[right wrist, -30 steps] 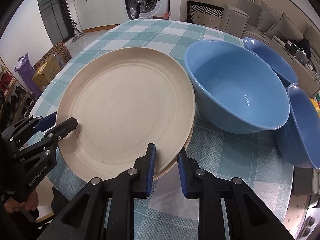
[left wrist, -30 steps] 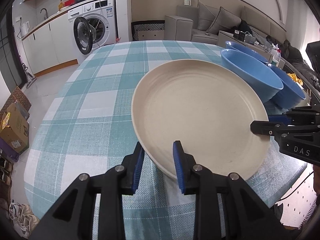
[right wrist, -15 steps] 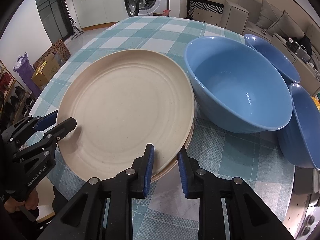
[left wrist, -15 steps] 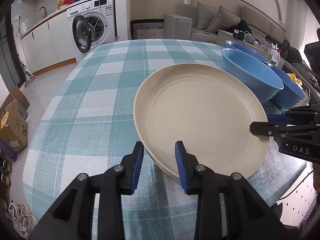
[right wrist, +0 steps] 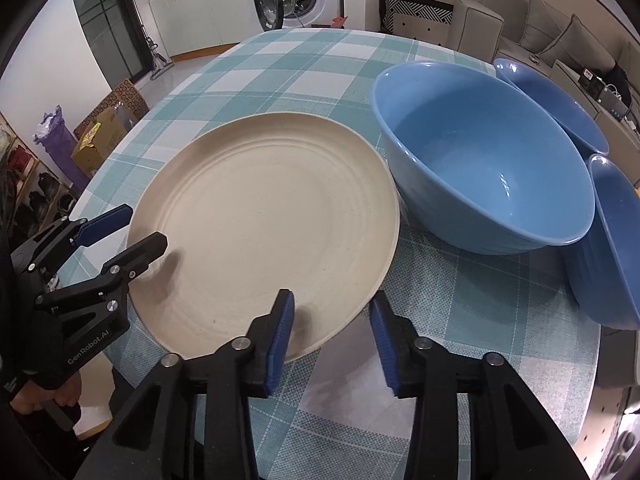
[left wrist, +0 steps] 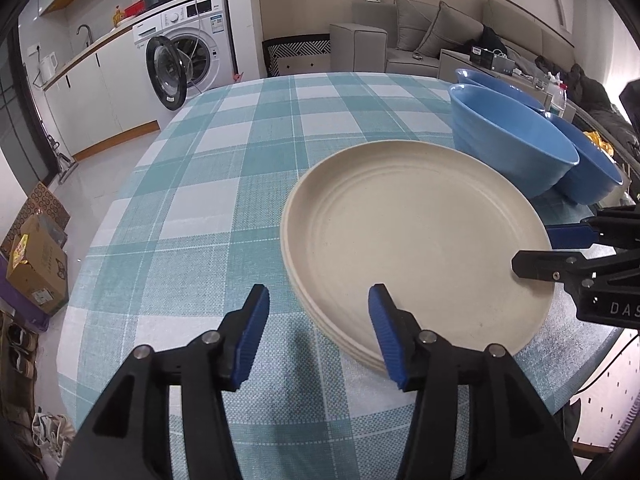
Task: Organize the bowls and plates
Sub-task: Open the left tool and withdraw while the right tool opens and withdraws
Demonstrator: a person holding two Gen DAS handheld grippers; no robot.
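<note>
Plates (left wrist: 416, 236) (right wrist: 264, 224), cream and stacked, lie flat on the checked tabletop (left wrist: 224, 184) (right wrist: 304, 60), their rim touching the nearest of three blue bowls (left wrist: 508, 144) (right wrist: 484, 160) at about 2 o'clock. At the stack's 7 o'clock edge the left gripper (left wrist: 319, 322) (right wrist: 142, 230) has just been opening; its jaws straddle the rim, pads clear of it. At 5 o'clock the right gripper (right wrist: 331, 334) (left wrist: 532, 250) has likewise just been opening, released, the rim between its jaws untouched. A washing machine (left wrist: 188, 48) stands beyond the tabletop.
</note>
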